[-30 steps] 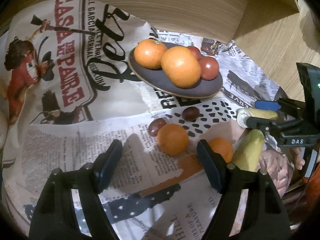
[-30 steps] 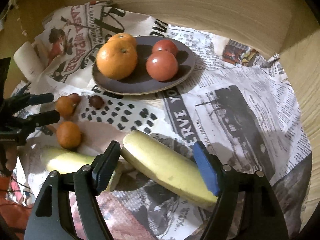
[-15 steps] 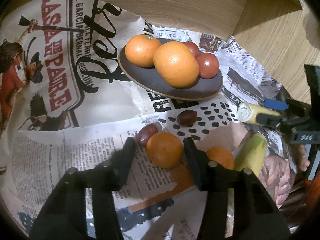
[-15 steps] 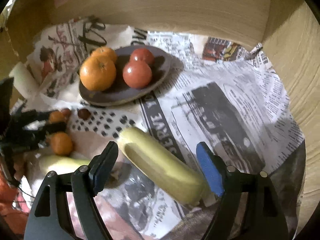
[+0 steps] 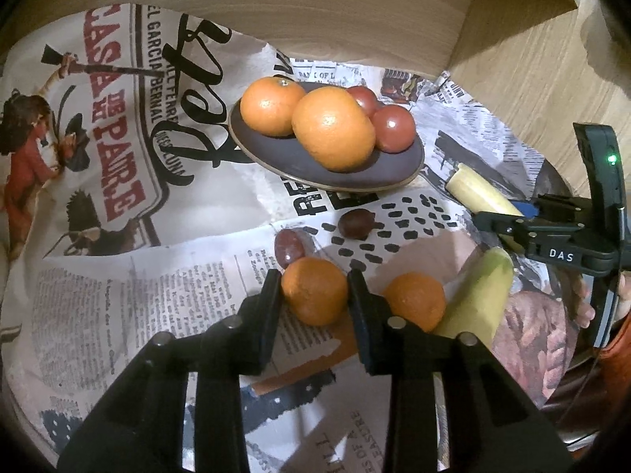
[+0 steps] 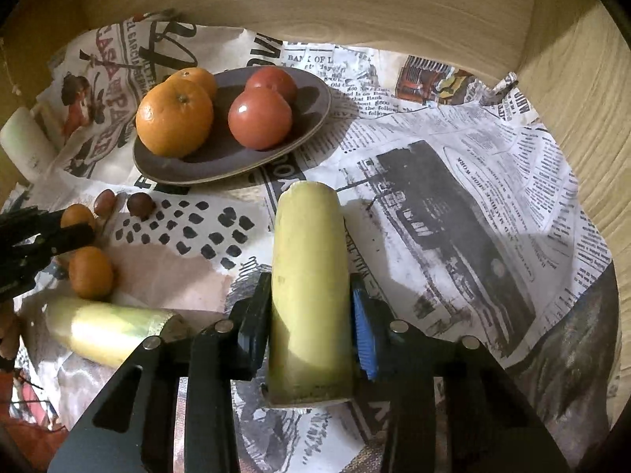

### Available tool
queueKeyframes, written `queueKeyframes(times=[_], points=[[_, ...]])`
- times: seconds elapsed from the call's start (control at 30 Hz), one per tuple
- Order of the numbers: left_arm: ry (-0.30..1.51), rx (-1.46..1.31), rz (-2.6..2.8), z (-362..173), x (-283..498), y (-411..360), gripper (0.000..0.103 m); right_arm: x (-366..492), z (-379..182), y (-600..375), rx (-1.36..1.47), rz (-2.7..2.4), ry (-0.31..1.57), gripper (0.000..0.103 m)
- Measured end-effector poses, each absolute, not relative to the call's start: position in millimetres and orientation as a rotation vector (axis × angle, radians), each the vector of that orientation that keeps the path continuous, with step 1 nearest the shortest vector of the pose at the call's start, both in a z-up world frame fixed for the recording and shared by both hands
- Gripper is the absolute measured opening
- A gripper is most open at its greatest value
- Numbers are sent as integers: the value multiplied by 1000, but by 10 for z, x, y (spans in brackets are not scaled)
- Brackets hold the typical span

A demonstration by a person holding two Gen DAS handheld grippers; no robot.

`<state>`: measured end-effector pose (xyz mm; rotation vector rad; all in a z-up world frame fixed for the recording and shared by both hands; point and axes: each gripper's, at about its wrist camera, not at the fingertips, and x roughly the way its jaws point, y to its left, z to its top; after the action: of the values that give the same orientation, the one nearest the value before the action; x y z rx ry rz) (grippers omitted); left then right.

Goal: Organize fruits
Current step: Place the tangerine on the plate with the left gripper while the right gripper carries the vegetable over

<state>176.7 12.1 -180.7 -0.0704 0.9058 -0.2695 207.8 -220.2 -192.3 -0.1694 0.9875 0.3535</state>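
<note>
My left gripper (image 5: 314,280) is shut on a small mandarin (image 5: 314,295) that rests on the newspaper cloth. A second small mandarin (image 5: 415,300) lies just to its right. My right gripper (image 6: 311,295) is shut on a pale yellow banana piece (image 6: 309,276), which points away from the camera. A dark oval plate (image 5: 276,153) behind holds two oranges (image 5: 333,134) and two tomatoes (image 5: 393,128). The plate (image 6: 221,157) also shows in the right wrist view, at the upper left.
Two dark chestnuts (image 5: 290,246) lie between the held mandarin and the plate. Another banana piece (image 6: 106,329) lies at the lower left in the right wrist view. A white cylinder (image 6: 25,146) stands at the far left. Wooden walls (image 6: 355,0) close the back and right.
My left gripper moved forward and closed on the small mandarin. My right gripper closed on the banana piece, which turned from lying crosswise to pointing away from the camera.
</note>
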Motion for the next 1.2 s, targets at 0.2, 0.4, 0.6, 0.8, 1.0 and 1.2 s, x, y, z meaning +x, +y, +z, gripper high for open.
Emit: queueKeyframes(times=[0.2,0.4,0.6,0.8,1.0,1.2], points=[[865,-90,-267,-1648,1737,193,33,2030,-1900,-2210,-143,347,962,34],[836,-97,-257,-1537,1830,247,33,2030,-1733,-2215,-119,344,907,34],[814,-92,-242,-1441,1998,278,33,2108,-1514,-2172,-93,361,848,34],[800,-72,-216,-1381,2217,278,33,2250,-1336,-1976,-96,399,796,34],[814,-72,-215,-1394,2440,278,33,2458,-1237,-1740,-114,433,772,34],[830,-63,-219,-1420,2649,273,33,2732,-1262,-1523,-118,456,794,34]])
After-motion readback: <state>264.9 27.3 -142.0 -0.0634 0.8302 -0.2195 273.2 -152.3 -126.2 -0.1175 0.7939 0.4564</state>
